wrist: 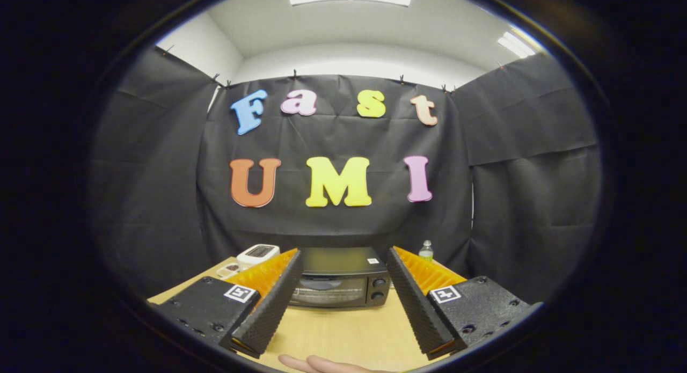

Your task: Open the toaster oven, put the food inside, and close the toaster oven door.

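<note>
A black toaster oven (340, 279) stands on the wooden table (343, 330), straight ahead and beyond my fingers, with its glass door shut and two knobs on its right side. My gripper (343, 257) is open wide, nothing between its ridged black fingertips (292, 265), and it hovers well short of the oven. A small tray with dark food (229, 269) lies on the table to the left of the oven, partly hidden behind my left finger.
A white appliance (258, 253) sits behind the food tray at the back left. A small plastic bottle (426, 250) stands at the back right of the oven. A person's fingers (322, 364) rest on the table's near edge below my gripper.
</note>
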{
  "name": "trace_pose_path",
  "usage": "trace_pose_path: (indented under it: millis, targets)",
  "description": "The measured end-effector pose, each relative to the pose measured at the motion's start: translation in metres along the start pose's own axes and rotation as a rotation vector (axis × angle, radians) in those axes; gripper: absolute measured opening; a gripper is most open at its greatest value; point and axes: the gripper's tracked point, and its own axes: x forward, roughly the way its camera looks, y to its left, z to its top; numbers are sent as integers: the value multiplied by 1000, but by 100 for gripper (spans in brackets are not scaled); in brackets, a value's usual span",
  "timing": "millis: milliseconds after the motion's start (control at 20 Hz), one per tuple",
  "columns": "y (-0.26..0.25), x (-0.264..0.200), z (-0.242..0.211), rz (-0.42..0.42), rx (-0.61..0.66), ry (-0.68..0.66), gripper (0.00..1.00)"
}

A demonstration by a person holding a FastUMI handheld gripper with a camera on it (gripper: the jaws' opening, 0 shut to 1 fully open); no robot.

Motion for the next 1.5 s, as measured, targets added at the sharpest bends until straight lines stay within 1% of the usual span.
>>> trace_pose_path:
  millis: [250, 400, 550, 800, 900, 1050, 1250, 1350, 1400, 1450, 1500]
  targets:
    - [4, 37, -13, 13, -12, -2, 100]
    - [1, 70, -33, 3, -18, 14, 100]
    - [1, 102, -58, -14, -26, 62, 100]
    - [21, 162, -106, 41, -1, 151, 100]
    - [26, 188, -119, 51, 3, 165, 100]
    - [32, 220, -141, 54, -23, 194, 100]
    - [52, 245, -164, 87, -63, 234, 100]
    - [51, 252, -170, 67, -69, 236, 100]
    - [50, 253, -181, 58, -58, 257, 100]
    - [52, 252, -184, 81, -28, 269, 100]
    - [54, 253, -182, 85, -3, 268, 100]
